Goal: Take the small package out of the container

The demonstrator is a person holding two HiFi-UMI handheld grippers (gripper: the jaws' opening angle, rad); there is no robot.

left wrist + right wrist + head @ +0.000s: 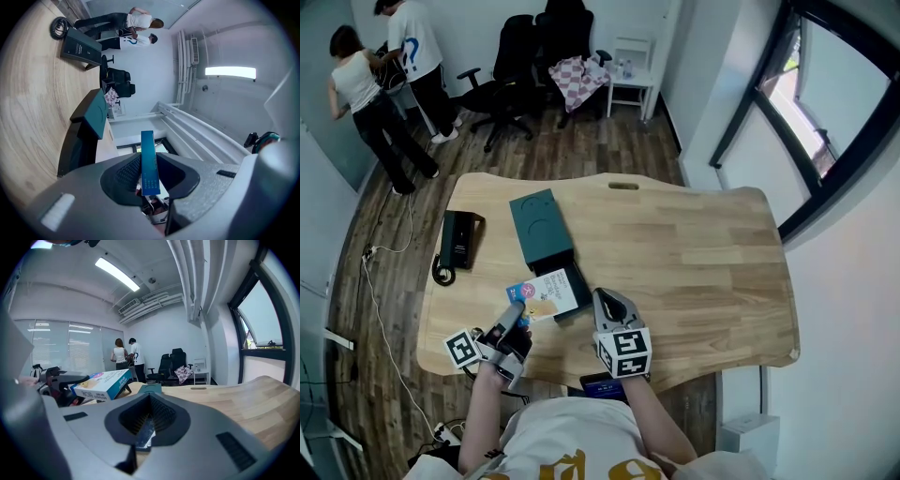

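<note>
The small package [542, 298], a flat blue and white box, is lifted just left of the dark green container [542, 230]. The container's black inner tray [574, 279] is slid out toward me. My left gripper [517, 315] is shut on the package's near corner. In the left gripper view the package [149, 164] stands edge-on between the pads. My right gripper [606, 300] sits beside the tray's near end, jaws shut with nothing in them. The right gripper view shows the package [104, 383] raised at the left and the green container [150, 389] ahead.
A black desk phone [461, 239] with a coiled cord lies at the table's left. A dark handset [602, 384] lies at the table's near edge [712, 367]. Office chairs [520, 56] and two people [389, 84] are on the floor beyond the table.
</note>
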